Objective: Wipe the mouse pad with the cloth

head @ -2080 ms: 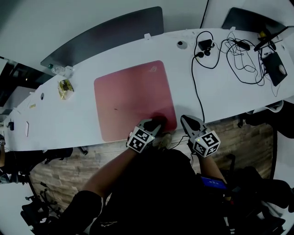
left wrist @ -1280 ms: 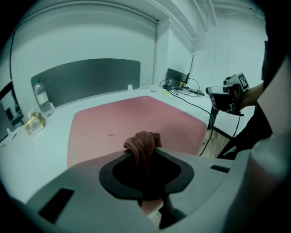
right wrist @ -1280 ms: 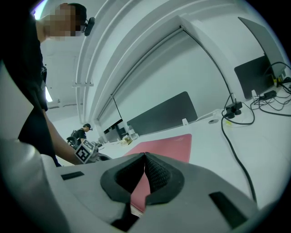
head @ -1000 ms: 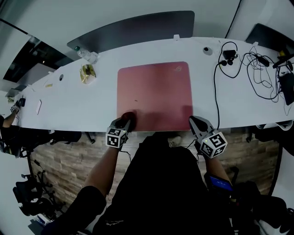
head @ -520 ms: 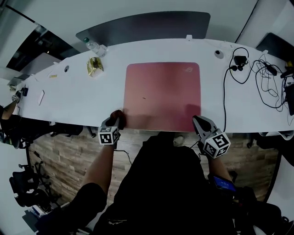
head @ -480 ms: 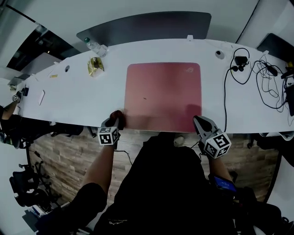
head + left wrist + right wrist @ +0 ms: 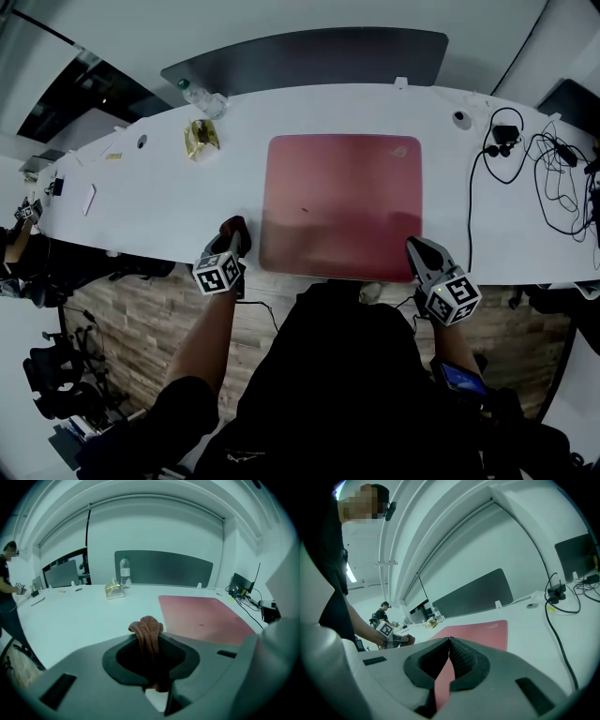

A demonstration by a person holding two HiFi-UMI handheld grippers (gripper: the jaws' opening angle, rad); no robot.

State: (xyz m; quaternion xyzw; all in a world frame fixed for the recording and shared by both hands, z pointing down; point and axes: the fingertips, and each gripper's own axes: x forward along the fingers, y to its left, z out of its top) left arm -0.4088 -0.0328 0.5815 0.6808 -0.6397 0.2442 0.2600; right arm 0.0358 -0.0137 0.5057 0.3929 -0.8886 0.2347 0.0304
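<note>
1. While our left gripper (image 7: 232, 236) clamps the cloth (image 7: 148, 629) in its jaws, it stands over the table (image 7: 141, 202), just beside the near left corner of the mouse pad (image 7: 342, 197).
2. The pad lies to the right of these jaws.
3. Our right gripper (image 7: 419, 251), jaws together and empty, is at the near right corner.

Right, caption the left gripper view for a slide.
Left gripper clamps a reddish cloth beside the pink mouse pad.

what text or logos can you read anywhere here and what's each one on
None reads as words.
Red rectangular mouse pad: pale corner logo, too small to read.
Clear plastic bottle: label blurred.
Gold foil packet: print unreadable.
Left gripper, right gripper: cubes carry black-and-white square markers, no letters.
</note>
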